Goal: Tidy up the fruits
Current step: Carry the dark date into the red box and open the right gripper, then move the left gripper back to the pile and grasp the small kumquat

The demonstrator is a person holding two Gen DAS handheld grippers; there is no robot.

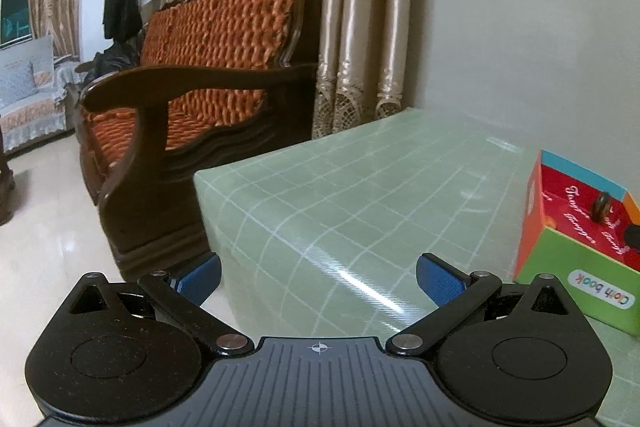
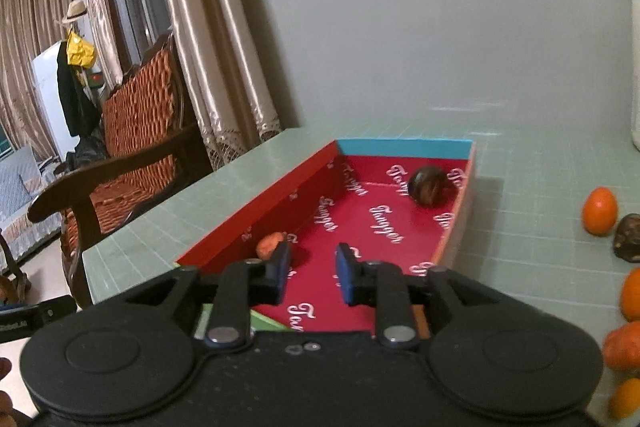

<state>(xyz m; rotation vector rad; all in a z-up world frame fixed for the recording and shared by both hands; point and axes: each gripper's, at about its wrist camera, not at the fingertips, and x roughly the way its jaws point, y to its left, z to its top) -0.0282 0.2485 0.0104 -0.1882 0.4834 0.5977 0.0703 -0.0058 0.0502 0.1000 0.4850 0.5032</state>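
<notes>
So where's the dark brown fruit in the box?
In the right wrist view, the dark brown fruit sits at the far right corner of the red box, near its blue end wall.

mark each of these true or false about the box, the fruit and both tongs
1. A dark round fruit lies inside the red-lined box. True.
2. The right tongs grip an orange fruit. False: nothing is between the pads; a small orange fruit lies beside the left pad.
3. All fruit is in the box. False: an orange fruit and others lie on the green mat.
4. The left tongs are open and empty. True.
</notes>
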